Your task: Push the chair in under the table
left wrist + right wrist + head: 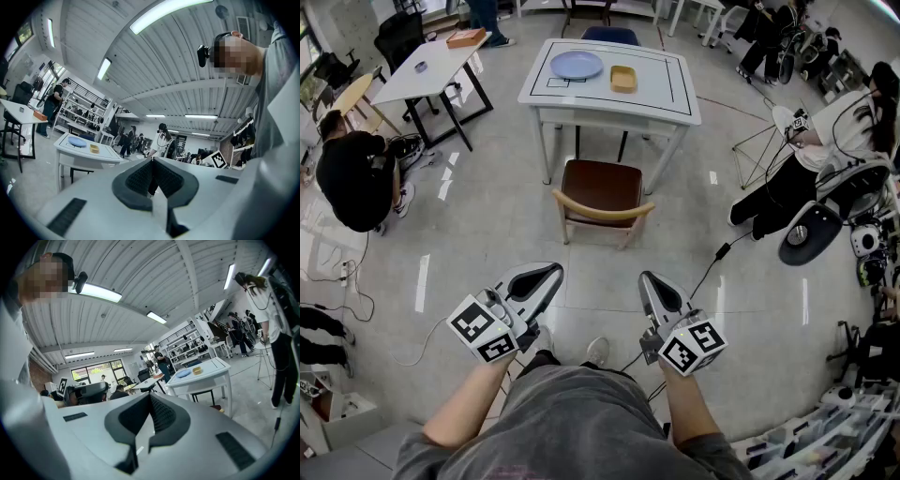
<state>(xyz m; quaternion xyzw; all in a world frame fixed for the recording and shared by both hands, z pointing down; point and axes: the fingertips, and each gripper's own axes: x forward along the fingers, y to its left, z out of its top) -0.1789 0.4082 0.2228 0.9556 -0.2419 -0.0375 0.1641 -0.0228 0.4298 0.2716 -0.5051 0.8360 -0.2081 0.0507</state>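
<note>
Left gripper: jaws pressed together, nothing between the pads. Right gripper: the same, closed and empty. In the head view both are held out level in front of us, left and right, side by side with a gap between them.

Chair stands on the floor ahead of both tips and well apart from them, so no contact yet. Its curved back rail faces us. The brown seat points at the surface but is still almost wholly outside its near edge. The chair looks turned a little off square to that edge. A plate and a small yellow dish lie on the surface.

We judge the step in hand to be the approach; the push has not begun.

How we would do it well:
- Keep the jaws closed and use the blunt tips as pushers, with no gripping.
- Set one tip on the rail either side of its middle, so that the push does not swing the chair.
- Lead slightly with one side to square it first.
- Push low and level, slowly, watching that the chair legs pass between the legs of the surface.
- A bump against the frame could shift the plate and dish.
- Mind the cable on the floor by our right.
</note>
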